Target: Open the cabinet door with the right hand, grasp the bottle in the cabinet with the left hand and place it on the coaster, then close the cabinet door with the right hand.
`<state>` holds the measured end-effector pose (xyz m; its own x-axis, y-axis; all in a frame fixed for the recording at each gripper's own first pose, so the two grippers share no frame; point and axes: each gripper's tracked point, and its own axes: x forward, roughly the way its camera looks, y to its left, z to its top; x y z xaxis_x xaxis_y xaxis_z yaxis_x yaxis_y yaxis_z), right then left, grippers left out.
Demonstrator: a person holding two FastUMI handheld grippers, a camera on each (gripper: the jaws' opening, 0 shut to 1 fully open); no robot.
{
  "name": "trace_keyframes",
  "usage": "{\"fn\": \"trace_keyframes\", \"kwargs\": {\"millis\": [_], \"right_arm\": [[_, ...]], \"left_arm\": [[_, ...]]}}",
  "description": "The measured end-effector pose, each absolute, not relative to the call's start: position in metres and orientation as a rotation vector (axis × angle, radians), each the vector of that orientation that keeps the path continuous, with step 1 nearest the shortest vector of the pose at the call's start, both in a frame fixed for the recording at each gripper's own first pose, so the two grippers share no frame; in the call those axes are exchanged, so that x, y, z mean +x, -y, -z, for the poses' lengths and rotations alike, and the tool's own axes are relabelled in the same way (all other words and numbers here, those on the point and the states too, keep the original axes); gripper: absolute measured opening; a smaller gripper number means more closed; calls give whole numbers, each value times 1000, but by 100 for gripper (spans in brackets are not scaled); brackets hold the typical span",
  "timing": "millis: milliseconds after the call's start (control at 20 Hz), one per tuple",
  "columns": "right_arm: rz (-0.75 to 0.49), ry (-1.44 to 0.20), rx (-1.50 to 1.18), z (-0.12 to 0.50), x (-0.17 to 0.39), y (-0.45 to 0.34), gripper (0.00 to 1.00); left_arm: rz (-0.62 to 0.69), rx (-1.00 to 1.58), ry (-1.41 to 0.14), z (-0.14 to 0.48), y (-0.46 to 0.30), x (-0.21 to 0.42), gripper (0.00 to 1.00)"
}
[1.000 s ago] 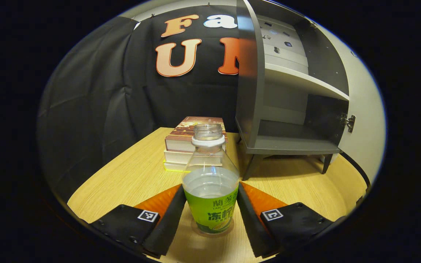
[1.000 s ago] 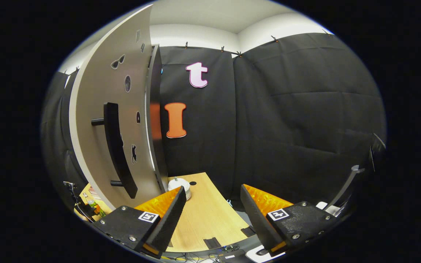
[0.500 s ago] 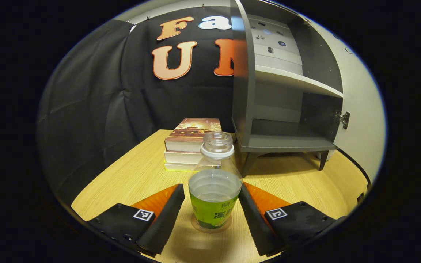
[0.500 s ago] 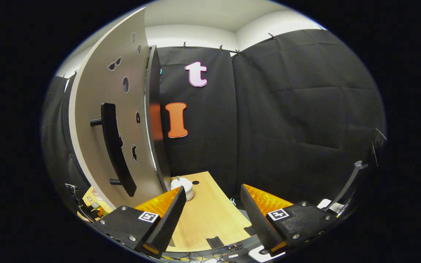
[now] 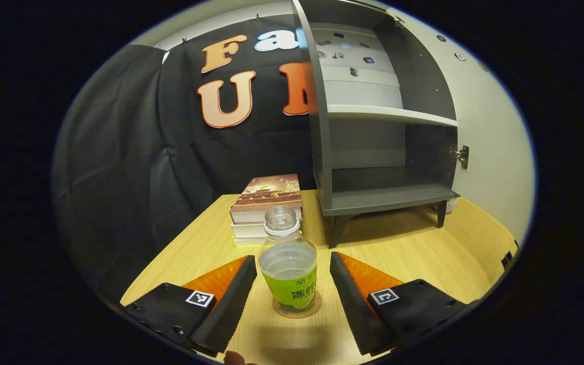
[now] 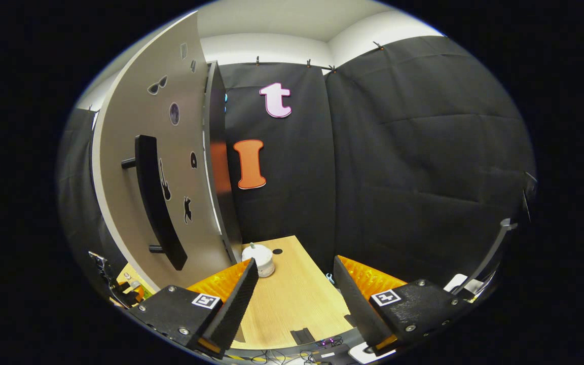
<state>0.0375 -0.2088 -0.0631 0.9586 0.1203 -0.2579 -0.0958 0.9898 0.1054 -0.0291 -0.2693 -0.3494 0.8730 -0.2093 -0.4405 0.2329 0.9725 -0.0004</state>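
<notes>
**Operator:** Status of bottle and both grippers?

**Technician:** Bottle [image 5: 288, 268] stands upright on the coaster [image 5: 317, 307], on the wooden table [image 5: 413, 253] in front of the open cabinet [image 5: 373, 152]. It has no cap and holds clear liquid. The left gripper [image 5: 292, 299] is released: its fingers are spread, one on each side of the bottle, with a gap visible on both sides. The right gripper [image 6: 294, 299] is also spread and holds nothing. It faces the open cabinet door [image 6: 170, 167], whose dark bar handle [image 6: 155, 203] lies up and to the left of the fingers.

**Operator:** Remaining step?

**Technician:** Judged from this layout, placement is complete. Closing the door with the right gripper is outstanding.

**Operator:** Failure modes?

**Technician:** Three are likely.
1. Left withdrawal: a sideways drift would bring a finger against the bottle. With the neck open, a tip means a spill over the table and the stack of books [image 5: 266, 208] just behind.
2. Door swing: pushing hard could slam the door and jolt the cabinet on its thin legs, shaking the table under the bottle.
3. Contact point: a push near the hinge [image 5: 462, 156] side gives poor leverage; the gripper may slide along the panel.
</notes>
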Motion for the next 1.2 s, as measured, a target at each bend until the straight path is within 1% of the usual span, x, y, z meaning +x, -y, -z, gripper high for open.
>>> {"fn": "trace_keyframes", "kwargs": {"millis": [100, 150, 400, 600, 700, 900, 950, 1000, 1200], "right_arm": [[-124, -258, 91, 61, 43, 205, 93], [-134, -253, 92, 59, 46, 202, 98], [-182, -230, 83, 52, 60, 190, 98], [-227, -215, 76, 46, 67, 177, 98], [-247, -204, 73, 42, 68, 171, 98], [-282, -196, 68, 37, 69, 155, 98], [-289, -194, 67, 36, 70, 151, 93], [-280, -193, 57, 35, 70, 150, 98], [-275, -181, 71, 28, 64, 146, 98]], "left_arm": [[226, 32, -441, 333, 266, -39, 96], [223, 23, -432, 325, 264, -45, 96], [201, -7, -385, 259, 242, -76, 96], [186, 25, -290, 176, 217, -94, 96], [152, 60, -243, 136, 201, -98, 96], [152, 53, -159, 68, 196, -107, 96], [142, 52, -145, 54, 192, -108, 95], [118, 55, -145, 45, 185, -109, 95], [106, -13, -132, 16, 174, -112, 95]]}}
